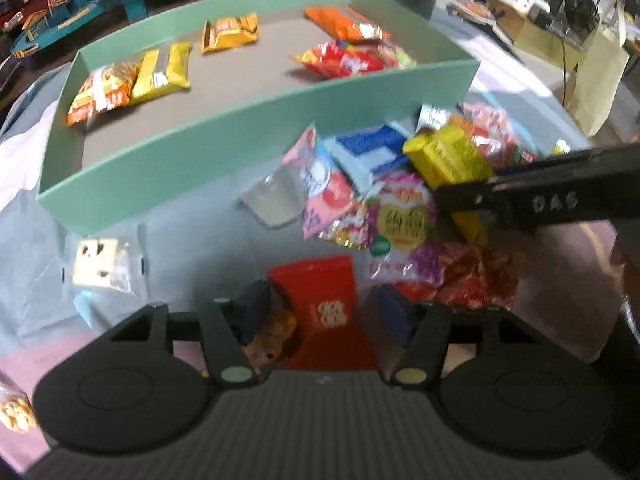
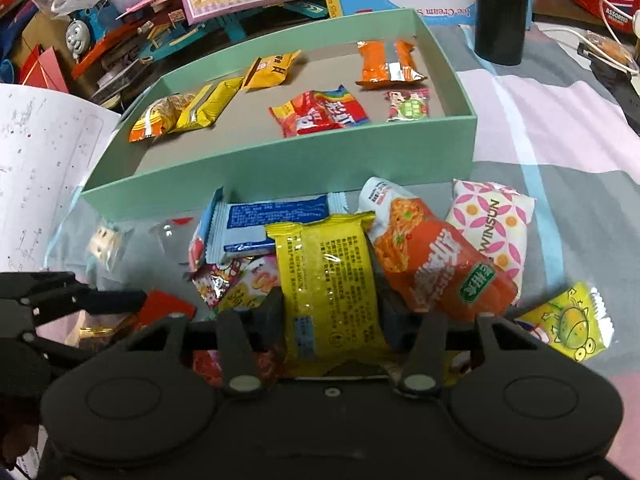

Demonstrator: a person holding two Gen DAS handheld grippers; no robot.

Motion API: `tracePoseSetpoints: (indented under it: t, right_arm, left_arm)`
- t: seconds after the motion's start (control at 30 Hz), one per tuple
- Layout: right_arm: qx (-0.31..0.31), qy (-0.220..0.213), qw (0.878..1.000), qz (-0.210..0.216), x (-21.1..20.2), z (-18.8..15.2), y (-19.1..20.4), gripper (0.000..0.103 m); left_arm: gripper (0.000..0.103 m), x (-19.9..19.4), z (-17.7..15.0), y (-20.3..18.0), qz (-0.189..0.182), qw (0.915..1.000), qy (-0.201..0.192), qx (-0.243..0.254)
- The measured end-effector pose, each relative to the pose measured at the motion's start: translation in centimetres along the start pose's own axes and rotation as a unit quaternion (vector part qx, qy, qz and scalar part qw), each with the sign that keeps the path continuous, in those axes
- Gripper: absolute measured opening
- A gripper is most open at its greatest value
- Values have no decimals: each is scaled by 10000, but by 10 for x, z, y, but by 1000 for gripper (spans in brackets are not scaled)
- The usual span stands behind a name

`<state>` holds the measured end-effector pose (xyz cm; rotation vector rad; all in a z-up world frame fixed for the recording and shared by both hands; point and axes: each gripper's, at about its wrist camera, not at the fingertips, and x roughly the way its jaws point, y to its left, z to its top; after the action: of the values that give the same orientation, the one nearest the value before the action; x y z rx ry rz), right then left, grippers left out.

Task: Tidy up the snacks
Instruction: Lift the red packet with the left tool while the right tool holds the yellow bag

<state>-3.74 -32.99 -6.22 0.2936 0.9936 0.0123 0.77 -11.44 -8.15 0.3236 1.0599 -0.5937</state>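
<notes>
A shallow green box (image 1: 248,120) holds several snack packets along its far side. In front of it lies a loose pile of snacks (image 1: 400,216). My left gripper (image 1: 325,312) points down over a red packet (image 1: 320,300), which lies between its fingers; the right pad stands clear of it, so the gripper is open. A cookie pack (image 1: 270,340) lies by its left finger. My right gripper (image 2: 332,312) is shut on a yellow packet (image 2: 324,256), pinched at its middle. In the left wrist view the same yellow packet (image 1: 448,156) sticks out of the right gripper's black finger (image 1: 480,196).
A clear-wrapped cracker (image 1: 100,266) lies alone at the left on the grey sheet. Orange noodle snack (image 2: 436,264), pink-patterned packet (image 2: 492,228) and a small yellow frog packet (image 2: 568,320) lie right of the pile. A black bottle (image 2: 502,8), toys and an open notebook (image 2: 40,160) ring the box.
</notes>
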Motion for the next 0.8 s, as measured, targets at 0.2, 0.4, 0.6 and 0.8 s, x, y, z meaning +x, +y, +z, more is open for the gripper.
tracePoseSetpoints:
  t: [0.2,0.4,0.6,0.8]
  right_arm:
    - [18,-93,10000,23,-2,-3,-2,50]
    - [127,-244,9996,47,-6,-10,-2,50]
    - [349,-320,9986,218,-7,-11,-11,50]
    - [427,-370,9980,290,-7,-13,-14,50]
  left_arm:
    - [63,-3,-4,10,111,9999,102,8]
    - [75,-10,3,20,248,9994,43,-216]
    - [68,-19,8,11,350,9993,-122,-27]
    - [49,-19,11,-6,-89,9999,18,116]
